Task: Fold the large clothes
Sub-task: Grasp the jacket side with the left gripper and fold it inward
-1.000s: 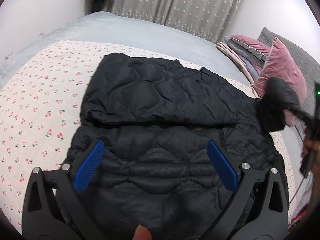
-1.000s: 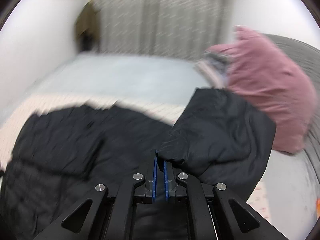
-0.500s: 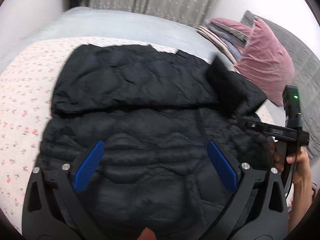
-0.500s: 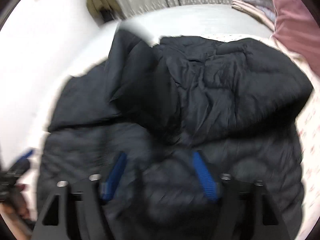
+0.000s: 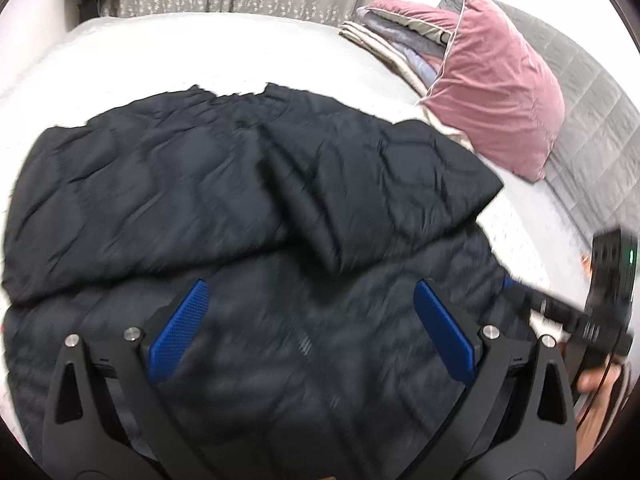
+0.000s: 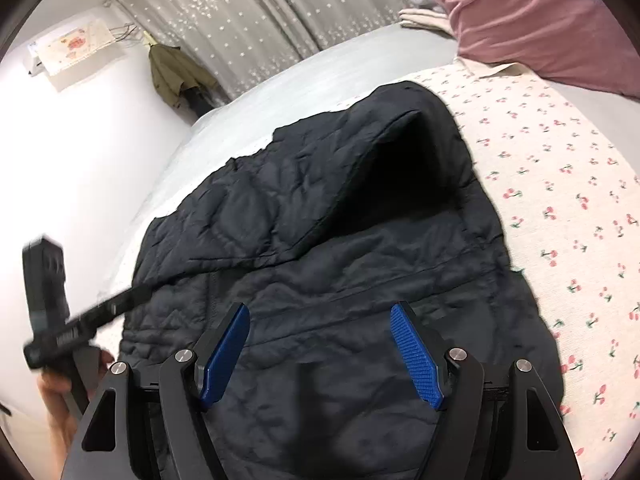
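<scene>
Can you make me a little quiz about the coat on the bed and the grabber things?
1. True or false: the right gripper is pinching the black jacket.
2. What colour is the big pillow by the jacket? A) green B) pink C) yellow
3. Fill in: both sleeves lie folded across the jacket's ____.

Key
1. False. Its jaws stand wide open with nothing between them; the left gripper is open too.
2. B, pink.
3. Body. The left sleeve and the right sleeve both lie over it, meeting near the middle.
</scene>
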`<state>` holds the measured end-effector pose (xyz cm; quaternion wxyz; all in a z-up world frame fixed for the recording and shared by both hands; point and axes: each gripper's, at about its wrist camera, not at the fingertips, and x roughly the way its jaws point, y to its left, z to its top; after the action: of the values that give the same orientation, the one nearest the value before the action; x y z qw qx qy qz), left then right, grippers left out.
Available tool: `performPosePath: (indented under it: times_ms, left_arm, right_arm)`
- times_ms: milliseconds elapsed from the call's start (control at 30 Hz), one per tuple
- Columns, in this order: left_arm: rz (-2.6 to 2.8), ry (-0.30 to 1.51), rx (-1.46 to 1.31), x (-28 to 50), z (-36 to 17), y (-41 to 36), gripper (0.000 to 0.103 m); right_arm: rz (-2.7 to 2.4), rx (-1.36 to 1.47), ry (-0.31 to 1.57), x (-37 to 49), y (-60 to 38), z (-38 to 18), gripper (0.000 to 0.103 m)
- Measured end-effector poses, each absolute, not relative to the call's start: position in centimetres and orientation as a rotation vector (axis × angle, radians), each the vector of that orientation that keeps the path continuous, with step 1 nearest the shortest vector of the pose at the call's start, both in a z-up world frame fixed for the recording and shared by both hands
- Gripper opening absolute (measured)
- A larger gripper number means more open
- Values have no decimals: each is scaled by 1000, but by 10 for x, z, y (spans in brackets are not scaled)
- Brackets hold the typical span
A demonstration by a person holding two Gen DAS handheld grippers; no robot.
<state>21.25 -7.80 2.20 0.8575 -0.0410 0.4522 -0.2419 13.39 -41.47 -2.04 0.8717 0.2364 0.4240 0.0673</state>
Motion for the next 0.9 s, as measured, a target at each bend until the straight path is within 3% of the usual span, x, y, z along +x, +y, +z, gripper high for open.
performPosePath:
  times_ms: [100,133,200,233,267,467,633,767,900]
  left_arm:
    - [-535,971,-150,241,9,-89,101]
    - [-532,985,-174,252,2,-91,94]
    - [-520,1014,-206,266,-7,-95,64]
    - [-514,1026,-213,271,-9,-96,32]
    - [-517,1045,-213,275,-9,-97,14]
    - [-423,879,-256,263,28,-53,14]
    - [-234,1004,-88,274,-5,-34,31]
    - [-261,858,-182,254,17,-18,46]
    - [-326,725,-146,242,37,-29,49]
  right_arm:
    - [122,490,880,129,-419,-19,74]
    - [121,491,878,129,-422,-19,74]
    - [104,493,867,127,-425,-21,74]
    - [93,492,863,126,-427,-22,74]
    - [73,488,859,126,-430,-24,74]
    - [24,559,845,127,-457,-40,74]
    - [-52,583,861,131,-472,-48,74]
    - [-79,542,812,128,-476,-29,74]
    - [-104,510,764,145,-482,-12,74]
